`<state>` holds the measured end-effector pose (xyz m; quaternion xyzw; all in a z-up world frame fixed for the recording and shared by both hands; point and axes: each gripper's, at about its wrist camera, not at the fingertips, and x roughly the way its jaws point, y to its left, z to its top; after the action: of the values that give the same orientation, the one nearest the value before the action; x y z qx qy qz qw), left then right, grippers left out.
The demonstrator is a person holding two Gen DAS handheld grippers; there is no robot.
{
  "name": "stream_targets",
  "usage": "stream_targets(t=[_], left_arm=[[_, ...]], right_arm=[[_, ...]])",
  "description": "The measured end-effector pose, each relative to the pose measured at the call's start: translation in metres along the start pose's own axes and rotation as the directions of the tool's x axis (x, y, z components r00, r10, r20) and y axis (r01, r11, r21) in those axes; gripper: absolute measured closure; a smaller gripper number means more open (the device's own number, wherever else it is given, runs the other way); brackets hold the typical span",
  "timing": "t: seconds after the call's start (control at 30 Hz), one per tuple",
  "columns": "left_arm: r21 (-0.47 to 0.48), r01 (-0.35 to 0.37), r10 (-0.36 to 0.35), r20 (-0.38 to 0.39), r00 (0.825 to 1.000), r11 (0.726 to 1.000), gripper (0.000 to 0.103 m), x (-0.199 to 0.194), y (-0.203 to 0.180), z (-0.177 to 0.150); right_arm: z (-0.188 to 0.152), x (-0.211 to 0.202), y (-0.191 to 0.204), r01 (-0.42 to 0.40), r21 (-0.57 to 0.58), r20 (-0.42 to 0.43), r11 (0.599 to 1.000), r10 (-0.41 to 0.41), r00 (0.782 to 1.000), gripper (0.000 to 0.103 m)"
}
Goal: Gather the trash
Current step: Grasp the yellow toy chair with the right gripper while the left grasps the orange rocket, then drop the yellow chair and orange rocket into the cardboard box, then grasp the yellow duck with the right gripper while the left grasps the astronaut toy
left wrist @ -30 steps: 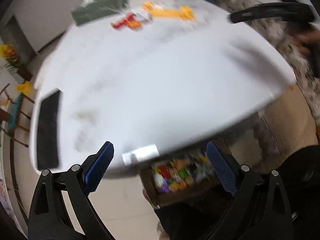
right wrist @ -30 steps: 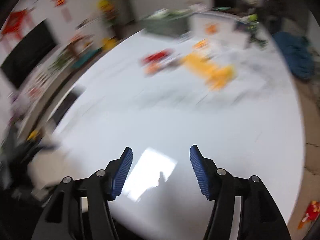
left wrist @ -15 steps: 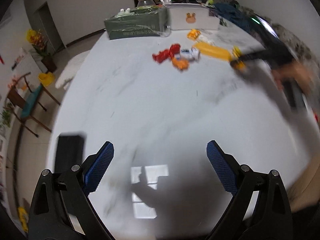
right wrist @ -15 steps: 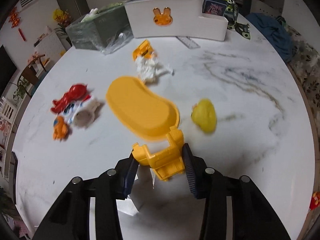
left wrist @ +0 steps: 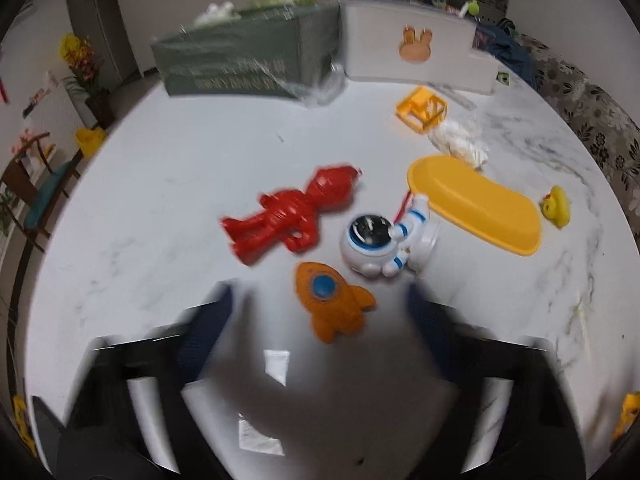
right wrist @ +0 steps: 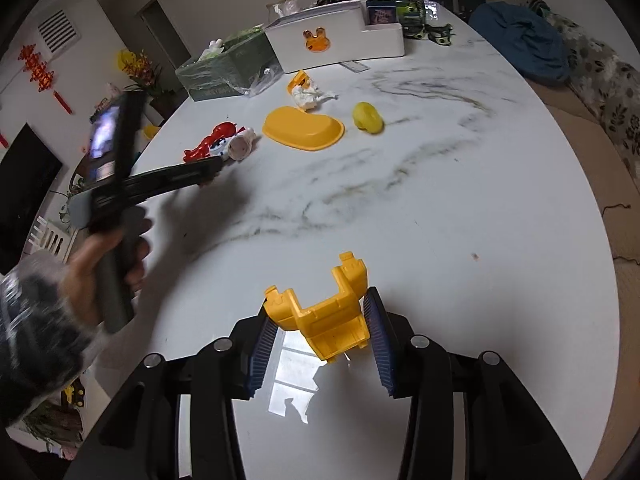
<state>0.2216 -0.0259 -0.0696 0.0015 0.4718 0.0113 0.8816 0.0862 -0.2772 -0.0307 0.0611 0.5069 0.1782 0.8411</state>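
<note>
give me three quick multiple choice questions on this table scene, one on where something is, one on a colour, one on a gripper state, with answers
1. Where does the orange rocket lie?
A. just in front of the left gripper
B. inside the white box
C. on top of the yellow tray

2. What colour is the figure lying beside the astronaut toy?
A. blue
B. red
C. green

3. What is the state of the right gripper?
A. open and empty
B. shut on a yellow castle piece
C. shut on the duck

Answers:
1 A, the rocket lies on the marble table between the left gripper's blurred, closing jaws, not yet pressed.
2 B, the figure is plainly red.
3 B, both blue pads press the castle piece's sides in the right wrist view.
</note>
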Motion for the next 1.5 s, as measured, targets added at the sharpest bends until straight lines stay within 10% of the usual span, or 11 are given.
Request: stream_targets(t=[0.03, 0.3, 0.57, 0.77, 0.87, 1.0, 1.23, 1.5], left_arm=[[0.006, 0.009, -0.009, 0.022, 1.0, 1.0, 0.063, -0.002, -0.002, -0.001], [0.051, 0.097, -0.1, 0.06, 0.993, 0.994, 0.064, -0.081, 0.001, -0.037], [0.362, 0.217, -0.245, 0.033, 0.969, 0.907, 0.063, -0.247, -0.009, -0.179], [0.403, 0.281, -0.216, -0.198, 0.956, 0.871, 0.062, -0.209, -0.02, -0.278], [0.424, 0.235, -0.137, -0.247, 0.959, 0.875, 0.03, -0.158, -0.019, -0.31], [0.464, 0.218, -0.073, -0.31, 0.948, 0.859, 0.029, -0.119, -0.015, -0.335], [0.434, 0.193, -0.117, -0.195, 0.974, 0.88, 0.027, -0.169, 0.002, -0.291], [0.241, 0.145, -0.137, -0.048, 0.989, 0.96, 0.019, -0.181, 0.014, -0.206]], right_arm=[[-0.002, -0.002, -0.002, -0.002, 0.005, 0.003, 1.0, 0.002, 1.0, 0.06], [-0.016, -0.027, 0.015, -0.063, -0.045, 0.013, 0.997, 0.064, 0.998, 0.06], [-0.093, -0.074, 0.091, -0.253, -0.262, -0.129, 0.932, 0.226, 0.966, 0.06], [-0.166, -0.025, 0.121, -0.302, -0.331, -0.314, 0.894, 0.197, 0.929, 0.06], [-0.188, 0.025, 0.118, -0.253, -0.321, -0.348, 0.913, 0.135, 0.928, 0.049], [-0.199, 0.031, 0.11, -0.27, -0.296, -0.382, 0.916, 0.145, 0.913, 0.046], [-0.079, -0.043, 0.082, -0.174, -0.288, -0.061, 0.942, 0.164, 0.985, 0.035], [0.112, 0.079, -0.004, 0.094, -0.21, 0.087, 0.973, -0.077, 0.993, 0.04]])
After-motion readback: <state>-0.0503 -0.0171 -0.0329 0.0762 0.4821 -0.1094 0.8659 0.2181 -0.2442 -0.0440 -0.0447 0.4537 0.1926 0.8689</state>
